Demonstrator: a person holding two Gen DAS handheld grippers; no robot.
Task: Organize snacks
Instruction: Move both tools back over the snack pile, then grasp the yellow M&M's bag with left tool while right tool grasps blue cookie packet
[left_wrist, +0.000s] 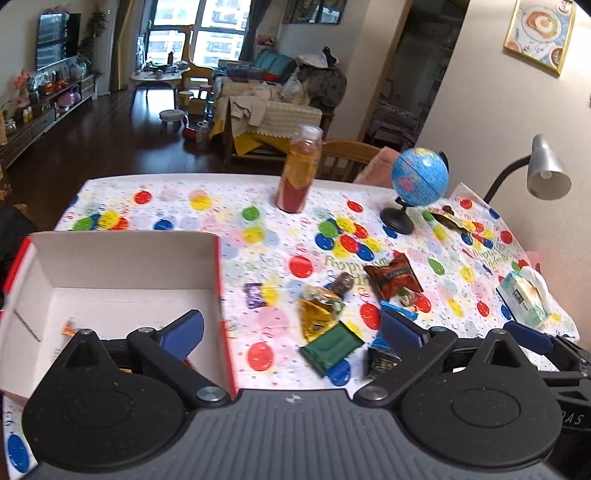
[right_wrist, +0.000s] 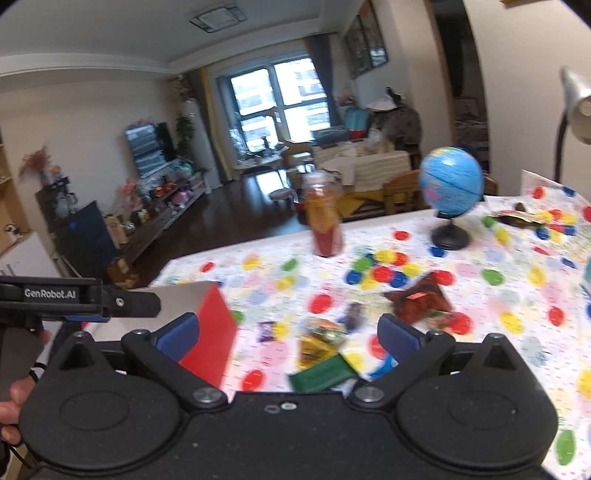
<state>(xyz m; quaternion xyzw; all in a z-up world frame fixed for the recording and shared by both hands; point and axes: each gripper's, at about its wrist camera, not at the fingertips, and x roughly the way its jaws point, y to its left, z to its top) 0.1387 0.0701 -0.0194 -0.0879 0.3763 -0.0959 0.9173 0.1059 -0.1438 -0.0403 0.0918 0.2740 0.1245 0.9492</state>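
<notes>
I am holding my left gripper (left_wrist: 291, 328) and right gripper (right_wrist: 288, 332) spread wide and empty, readying a pick; snack packets (left_wrist: 325, 325) are lying at twelve o'clock, the box (left_wrist: 122, 258) waiting at ten.

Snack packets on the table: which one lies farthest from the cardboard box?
The crumpled packet beside the globe; the rest cluster near the box.

Globe (left_wrist: 420, 175), bottle (left_wrist: 300, 171), lamp (left_wrist: 547, 171), tissues (left_wrist: 524, 300)
</notes>
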